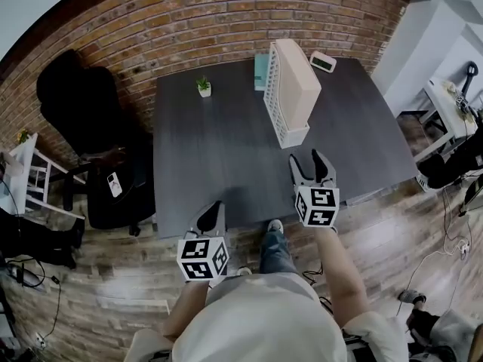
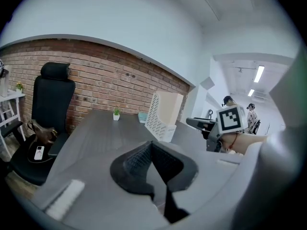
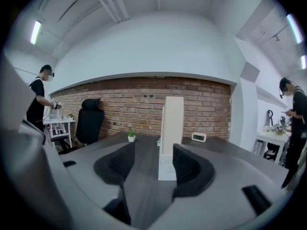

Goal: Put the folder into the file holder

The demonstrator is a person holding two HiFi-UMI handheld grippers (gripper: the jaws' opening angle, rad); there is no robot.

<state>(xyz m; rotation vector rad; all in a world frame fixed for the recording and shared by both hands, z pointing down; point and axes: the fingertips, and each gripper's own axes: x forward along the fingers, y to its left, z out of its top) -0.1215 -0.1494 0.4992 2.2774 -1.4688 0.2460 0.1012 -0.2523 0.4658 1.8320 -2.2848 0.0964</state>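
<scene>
A white file holder (image 1: 281, 108) stands upright at the far middle of the dark grey desk (image 1: 219, 157). A cream folder (image 1: 298, 81) stands inside it. My right gripper (image 1: 308, 164) hovers over the desk's near right part, just short of the holder, open with nothing between its jaws. In the right gripper view the holder (image 3: 168, 166) and the folder (image 3: 172, 121) stand straight ahead between the open jaws (image 3: 151, 164). My left gripper (image 1: 211, 219) is at the desk's near edge, shut and empty. Its closed jaws (image 2: 151, 150) point toward the holder (image 2: 160, 123).
A small potted plant (image 1: 204, 87), a teal box (image 1: 260, 72) and a white clock (image 1: 323, 62) sit along the desk's far side. A black office chair (image 1: 79, 100) and a seat with a bag (image 1: 113, 187) stand left of the desk. People stand off to both sides.
</scene>
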